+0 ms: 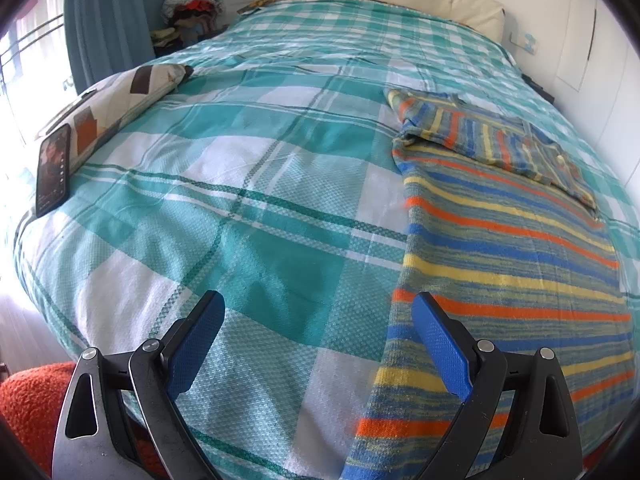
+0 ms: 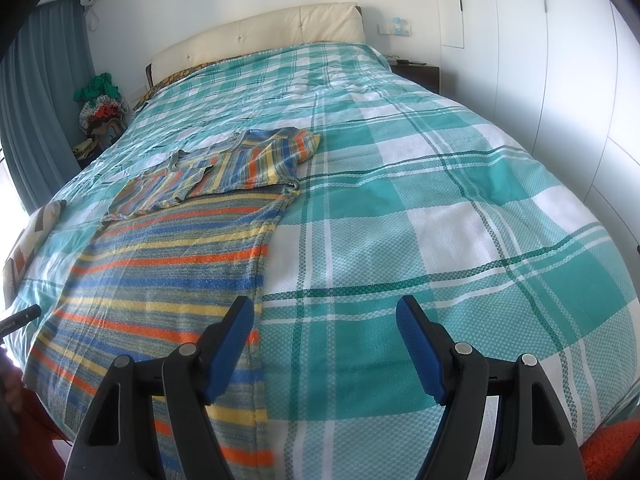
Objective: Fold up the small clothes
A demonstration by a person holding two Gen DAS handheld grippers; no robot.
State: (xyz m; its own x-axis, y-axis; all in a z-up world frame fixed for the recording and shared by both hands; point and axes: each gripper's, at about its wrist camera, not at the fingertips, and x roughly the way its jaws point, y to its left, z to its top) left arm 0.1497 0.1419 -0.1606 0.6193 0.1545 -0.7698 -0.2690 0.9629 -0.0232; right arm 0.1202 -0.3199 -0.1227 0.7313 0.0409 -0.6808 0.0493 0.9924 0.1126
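Note:
A striped shirt (image 1: 508, 256) in blue, orange, yellow and grey lies flat on the bed, its sleeves folded in over the chest near the collar. It also shows in the right wrist view (image 2: 168, 264). My left gripper (image 1: 318, 304) is open and empty, just above the bedspread at the shirt's left hem edge, its right finger over the shirt. My right gripper (image 2: 324, 308) is open and empty at the shirt's right hem edge, its left finger over the shirt.
The bed has a teal and white plaid bedspread (image 1: 256, 208). A phone (image 1: 53, 170) and a patterned pillow (image 1: 116, 104) lie at the bed's left edge. A pile of clothes (image 1: 192, 4) stands by the curtain. An orange fuzzy rug (image 1: 28, 400) is below. A nightstand (image 2: 416, 72) stands far right.

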